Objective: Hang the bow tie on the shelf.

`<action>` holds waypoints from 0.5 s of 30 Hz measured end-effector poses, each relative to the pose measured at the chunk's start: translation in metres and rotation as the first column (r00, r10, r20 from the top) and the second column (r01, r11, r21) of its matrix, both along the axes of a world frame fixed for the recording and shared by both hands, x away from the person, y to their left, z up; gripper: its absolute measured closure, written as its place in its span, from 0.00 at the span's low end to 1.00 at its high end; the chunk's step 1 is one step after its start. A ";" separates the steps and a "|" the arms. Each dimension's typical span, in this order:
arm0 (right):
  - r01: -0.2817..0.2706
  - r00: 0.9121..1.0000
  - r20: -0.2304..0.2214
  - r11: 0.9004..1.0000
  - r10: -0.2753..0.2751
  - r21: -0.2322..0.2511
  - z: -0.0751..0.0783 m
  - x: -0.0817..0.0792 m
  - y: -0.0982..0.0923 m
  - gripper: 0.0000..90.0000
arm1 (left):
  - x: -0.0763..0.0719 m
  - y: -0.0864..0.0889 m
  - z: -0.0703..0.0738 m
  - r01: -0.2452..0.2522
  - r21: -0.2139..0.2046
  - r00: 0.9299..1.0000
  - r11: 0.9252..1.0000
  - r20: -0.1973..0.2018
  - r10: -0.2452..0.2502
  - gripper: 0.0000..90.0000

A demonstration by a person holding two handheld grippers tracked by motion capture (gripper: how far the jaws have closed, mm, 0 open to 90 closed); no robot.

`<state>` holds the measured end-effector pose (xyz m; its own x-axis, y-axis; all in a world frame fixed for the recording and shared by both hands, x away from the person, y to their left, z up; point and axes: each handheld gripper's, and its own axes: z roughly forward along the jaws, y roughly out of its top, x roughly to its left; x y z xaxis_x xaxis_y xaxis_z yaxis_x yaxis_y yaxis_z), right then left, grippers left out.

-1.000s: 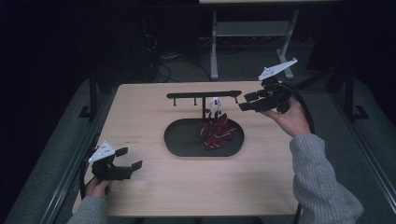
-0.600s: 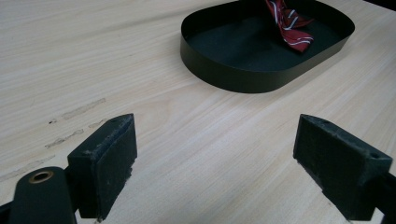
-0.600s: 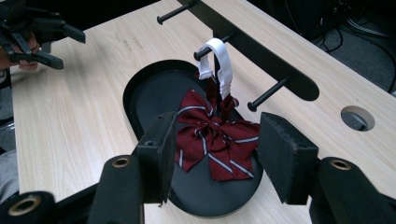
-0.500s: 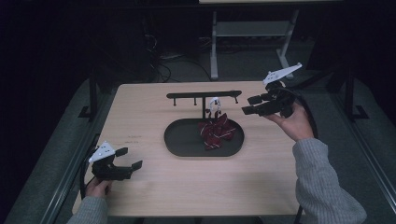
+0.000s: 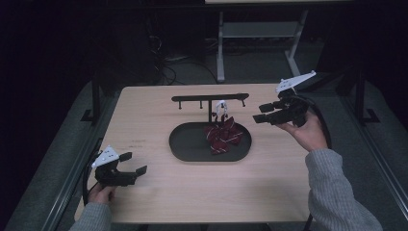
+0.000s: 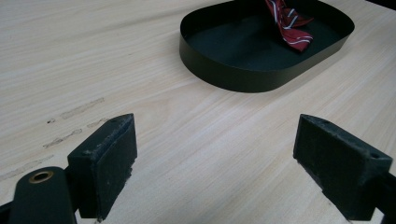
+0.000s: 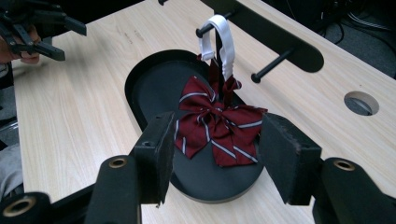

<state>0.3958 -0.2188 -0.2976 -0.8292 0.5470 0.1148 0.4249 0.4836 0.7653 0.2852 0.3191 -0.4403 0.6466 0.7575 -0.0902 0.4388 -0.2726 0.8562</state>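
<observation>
- High view: the right gripper [image 5: 258, 118], jaws apart and just opened wider with nothing between them, hung right of centre; the bow tie [image 5: 223, 137] lay lower left of it, nearer than to the left gripper [image 5: 134, 163].
- Left gripper view: jaws apart over bare surface [image 6: 140, 70]; bow tie [image 6: 286, 21] at the upper right, in the tray [image 6: 224, 74].
- Right gripper view: bow tie [image 7: 219, 122] at centre, hung by its white strap [image 7: 223, 42] from a rack peg.

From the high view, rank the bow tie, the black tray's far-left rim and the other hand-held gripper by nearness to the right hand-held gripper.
1. Bow tie: hanging over the tray's right half, just left of the right hand-held gripper.
2. Black tray's far-left rim: farther left, mid-table.
3. Left hand-held gripper: near-left corner of the table, farthest.
</observation>
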 end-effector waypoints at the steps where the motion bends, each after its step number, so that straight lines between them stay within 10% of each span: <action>1: 0.005 1.000 -0.002 1.000 -0.005 0.000 -0.001 -0.001 -0.001 0.49 | 0.000 0.000 0.000 0.000 -0.001 1.000 1.000 0.000 0.000 0.14; 15: 0.022 1.000 -0.018 1.000 -0.021 0.010 -0.015 -0.012 -0.012 0.47 | 0.000 0.000 0.000 0.001 -0.001 1.000 1.000 -0.001 -0.001 0.14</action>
<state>0.3838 -0.2311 -0.3128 -0.8151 0.5634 0.1350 0.4487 0.4664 0.7623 0.2851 0.3192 -0.4402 0.6469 0.7570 -0.0917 0.4393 -0.2717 0.8562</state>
